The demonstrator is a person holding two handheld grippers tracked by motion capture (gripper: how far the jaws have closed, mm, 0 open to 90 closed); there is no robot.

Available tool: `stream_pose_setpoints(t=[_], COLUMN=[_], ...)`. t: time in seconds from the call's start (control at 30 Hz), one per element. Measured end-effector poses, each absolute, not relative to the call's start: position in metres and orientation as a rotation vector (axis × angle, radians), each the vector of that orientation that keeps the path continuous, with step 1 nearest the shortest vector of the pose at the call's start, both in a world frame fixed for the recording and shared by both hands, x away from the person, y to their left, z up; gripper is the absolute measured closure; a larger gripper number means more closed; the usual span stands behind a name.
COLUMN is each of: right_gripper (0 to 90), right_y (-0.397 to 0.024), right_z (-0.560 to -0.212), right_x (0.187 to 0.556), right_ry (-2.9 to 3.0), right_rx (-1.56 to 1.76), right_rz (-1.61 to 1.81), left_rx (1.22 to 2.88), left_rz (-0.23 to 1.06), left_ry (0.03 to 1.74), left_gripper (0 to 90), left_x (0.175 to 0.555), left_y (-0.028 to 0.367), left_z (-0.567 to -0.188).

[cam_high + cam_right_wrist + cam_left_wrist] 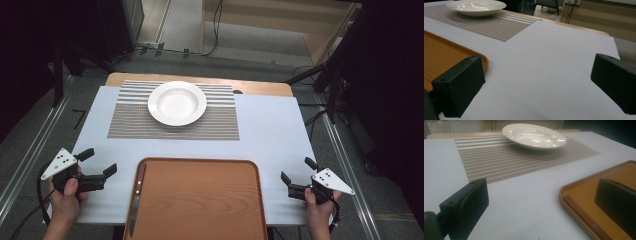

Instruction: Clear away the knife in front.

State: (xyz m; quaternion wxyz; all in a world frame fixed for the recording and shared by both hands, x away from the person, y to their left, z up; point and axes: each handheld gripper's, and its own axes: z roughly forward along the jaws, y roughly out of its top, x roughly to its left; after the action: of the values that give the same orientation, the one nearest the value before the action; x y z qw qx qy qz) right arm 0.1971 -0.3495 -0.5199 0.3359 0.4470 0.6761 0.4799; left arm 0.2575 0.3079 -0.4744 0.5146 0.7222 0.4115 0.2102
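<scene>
A white deep plate [176, 102] sits on a striped placemat [150, 127] at the far middle of the table. A wooden tray [200, 200] lies at the near edge, and a knife [136, 195] with a wooden handle rests along its left rim. My left gripper [101, 160] is open just left of the tray, with nothing between its jaws. My right gripper [297, 170] is open to the tray's right, also holding nothing. From the left gripper [541, 202] I see the plate [534, 136], tray [584, 187] and knife handle [584, 216]. The right gripper [537, 82] faces bare table.
The white table top [270, 130] has bare room on both sides of the tray. A wooden table edge [260, 87] shows behind the placemat. Cables and dark stands [330, 85] are on the floor around the table.
</scene>
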Motion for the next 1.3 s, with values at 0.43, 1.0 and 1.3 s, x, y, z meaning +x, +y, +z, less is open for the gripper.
stream_pose_setpoints(t=[0.43, 1.0, 1.3], right_gripper=[0.0, 0.0, 0.0], right_y=[-0.350, -0.350, -0.351], right_z=[-0.520, -0.520, -0.520], right_x=[0.197, 0.198, 0.198], right_ry=[1.763, 1.758, 1.751], right_rx=[1.165, 1.170, 1.183], right_rz=[1.253, 1.254, 1.254], left_rx=[1.708, 1.704, 1.669], left_rz=[0.547, 0.568, 0.550], left_ry=[1.045, 1.032, 1.044], left_gripper=[0.0, 0.0, 0.0], left_x=[0.259, 0.257, 0.258], left_y=[0.331, 0.328, 0.332], left_z=[-0.482, -0.488, -0.489])
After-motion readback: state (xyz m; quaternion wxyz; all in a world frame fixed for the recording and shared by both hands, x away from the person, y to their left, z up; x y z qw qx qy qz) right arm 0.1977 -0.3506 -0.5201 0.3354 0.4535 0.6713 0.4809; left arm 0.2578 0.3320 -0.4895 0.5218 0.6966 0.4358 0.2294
